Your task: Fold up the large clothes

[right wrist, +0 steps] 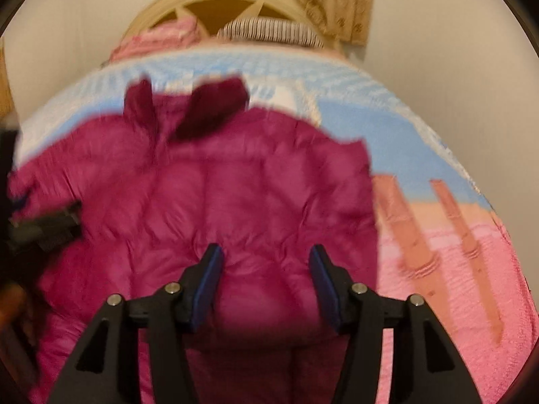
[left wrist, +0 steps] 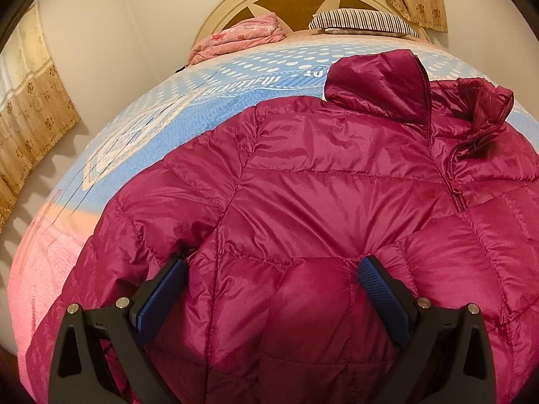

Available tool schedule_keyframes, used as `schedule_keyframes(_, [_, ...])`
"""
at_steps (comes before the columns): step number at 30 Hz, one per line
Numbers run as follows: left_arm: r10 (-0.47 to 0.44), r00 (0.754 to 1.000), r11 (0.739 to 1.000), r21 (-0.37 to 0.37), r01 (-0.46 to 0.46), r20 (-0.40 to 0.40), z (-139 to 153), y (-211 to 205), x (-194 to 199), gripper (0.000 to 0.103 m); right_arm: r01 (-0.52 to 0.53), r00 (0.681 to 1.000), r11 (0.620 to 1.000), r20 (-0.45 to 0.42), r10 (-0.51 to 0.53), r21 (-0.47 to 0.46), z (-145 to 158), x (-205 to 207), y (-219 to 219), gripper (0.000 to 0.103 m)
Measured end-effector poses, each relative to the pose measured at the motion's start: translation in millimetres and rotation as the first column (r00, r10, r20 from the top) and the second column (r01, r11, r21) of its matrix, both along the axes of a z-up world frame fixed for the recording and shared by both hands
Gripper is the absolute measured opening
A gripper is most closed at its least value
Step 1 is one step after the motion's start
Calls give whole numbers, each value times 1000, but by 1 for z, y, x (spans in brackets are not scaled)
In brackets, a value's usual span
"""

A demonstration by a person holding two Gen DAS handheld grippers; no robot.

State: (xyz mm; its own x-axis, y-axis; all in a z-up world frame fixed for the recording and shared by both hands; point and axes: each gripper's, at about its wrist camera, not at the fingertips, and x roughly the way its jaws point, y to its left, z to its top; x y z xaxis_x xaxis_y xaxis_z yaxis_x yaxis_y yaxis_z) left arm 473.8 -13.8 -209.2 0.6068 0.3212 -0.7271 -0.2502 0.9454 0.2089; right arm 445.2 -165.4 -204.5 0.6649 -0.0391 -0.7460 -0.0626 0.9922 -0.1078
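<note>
Now we see our left gripper (left wrist: 273, 269) spread wide, a puffy fold of the shiny magenta quilted down jacket (left wrist: 337, 181) between its blue pads. Our right gripper (right wrist: 266, 256) gapes too over that jacket, which lies ahead on the blue-and-pink patterned bedspread (right wrist: 421, 155).

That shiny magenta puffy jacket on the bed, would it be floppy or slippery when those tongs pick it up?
Probably floppy: the jacket lies slumped on the bed, its collar creased over. Its glossy shell suggests it may slide between the open left tongs. The puffed quilting hints it is light for its bulk.
</note>
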Motion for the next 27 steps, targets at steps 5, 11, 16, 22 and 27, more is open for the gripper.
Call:
schedule_keyframes(5, [-1,1000,1000,-1,1,0,-1,1,0,102,-5,1000,1000,-31,5,-3,-15,9,-4,58])
schedule_keyframes(11, [-1,1000,1000,0,1,-1,-1,2,0,102,-2,1000,999,-18,2,-34,-18,6,3,58])
schedule_keyframes(16, [-28,999,1000,5,28,-20,12,8,-6,102,-3,1000,998,-22,2,-55,-13,-1,11,62])
schedule_keyframes(22, [-26,998,1000,9,25,62,63,69,-75,102,-7,999,998,51,10,-55,20,-37,8,87])
schedule_keyframes(27, [102,989,992,63,-109,105,70,157,-138,102,-42,994,999,100,43,-15,30,-66,19,92])
